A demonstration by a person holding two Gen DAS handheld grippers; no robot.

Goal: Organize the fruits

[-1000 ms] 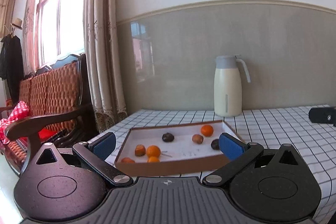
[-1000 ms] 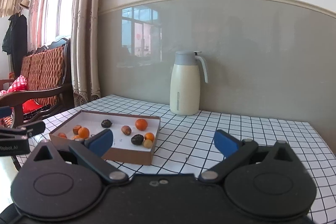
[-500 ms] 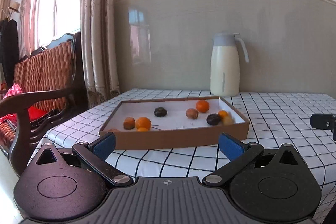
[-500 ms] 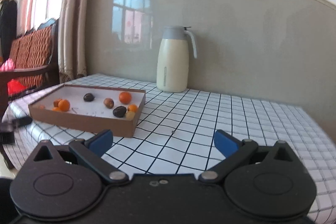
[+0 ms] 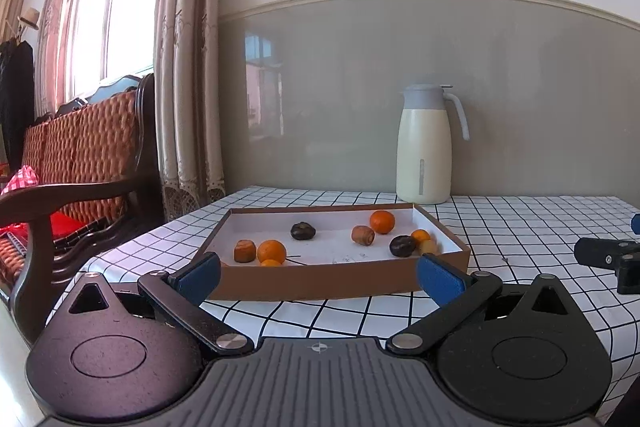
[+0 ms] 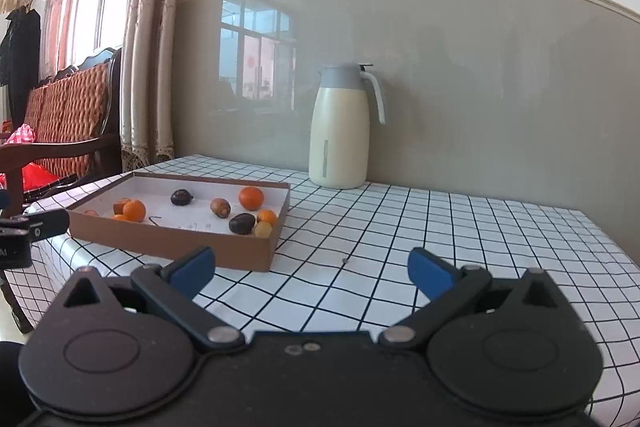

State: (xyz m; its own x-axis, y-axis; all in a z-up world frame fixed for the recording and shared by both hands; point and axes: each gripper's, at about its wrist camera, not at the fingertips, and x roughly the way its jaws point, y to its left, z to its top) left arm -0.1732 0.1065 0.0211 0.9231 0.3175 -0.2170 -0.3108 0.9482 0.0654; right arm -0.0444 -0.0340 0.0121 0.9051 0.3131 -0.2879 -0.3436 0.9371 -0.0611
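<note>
Both the left gripper (image 5: 320, 277) and the right gripper (image 6: 312, 269) hovered with fingers spread wide and empty, near the fruit-filled box (image 5: 336, 277).

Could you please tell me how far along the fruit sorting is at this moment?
Nothing looks done yet: the oranges, dark fruits and brown ones lie mixed and scattered in the cardboard box. Nothing is in hand: the left tool and right tool are both open and empty, short of the box. All the sorting remains.
</note>
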